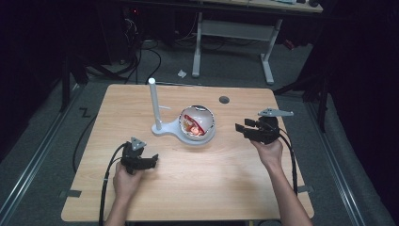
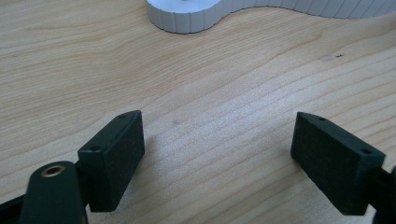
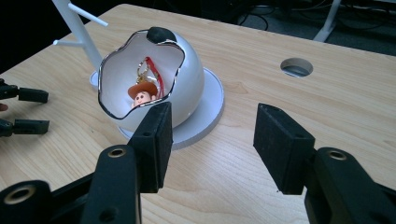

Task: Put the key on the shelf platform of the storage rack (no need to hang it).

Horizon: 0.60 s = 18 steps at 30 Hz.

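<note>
From the high view the whole table is laid out: a white stand with an upright post sits near the middle, and on its round base rests a broken white shell with something red and orange inside. The left gripper rests low on the near left of the table, well apart from the stand; the right gripper is held to the right of the shell, near it but not touching, its jaws pointed toward it. The right gripper view shows what the high view cannot resolve: the thing inside the shell is a small figure with a brown hat, with a red cord and a gold ring above it, and the jagged opening faces this gripper. The right gripper has its jaws parted with bare wood between them; the shell lies just beyond and to the left of the left jaw. The left gripper view looks close over the wood grain, with the ribbed edge of the stand at the top. The left gripper has its jaws wide apart, nothing between them.
</note>
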### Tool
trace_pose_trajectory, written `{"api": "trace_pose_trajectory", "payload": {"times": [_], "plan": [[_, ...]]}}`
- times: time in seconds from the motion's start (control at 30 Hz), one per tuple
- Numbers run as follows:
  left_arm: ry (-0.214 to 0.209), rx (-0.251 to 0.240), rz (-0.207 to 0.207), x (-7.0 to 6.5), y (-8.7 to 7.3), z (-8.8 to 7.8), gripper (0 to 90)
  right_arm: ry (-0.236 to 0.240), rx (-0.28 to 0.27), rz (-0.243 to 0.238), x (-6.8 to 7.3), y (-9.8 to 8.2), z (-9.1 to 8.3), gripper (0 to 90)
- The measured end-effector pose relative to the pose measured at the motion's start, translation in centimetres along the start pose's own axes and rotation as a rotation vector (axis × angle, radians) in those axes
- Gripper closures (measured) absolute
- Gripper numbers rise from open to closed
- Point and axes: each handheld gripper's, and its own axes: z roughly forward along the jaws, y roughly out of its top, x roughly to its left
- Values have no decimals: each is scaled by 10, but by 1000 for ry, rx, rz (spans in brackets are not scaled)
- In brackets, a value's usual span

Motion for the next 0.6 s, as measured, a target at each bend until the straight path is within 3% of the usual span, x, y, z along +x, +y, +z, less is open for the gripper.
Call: {"api": "trace_pose_trajectory", "payload": {"times": [0.6], "plan": [[0,0,0,0,0,0,178,-16,-24,71,-18,-28,-17,475]]}}
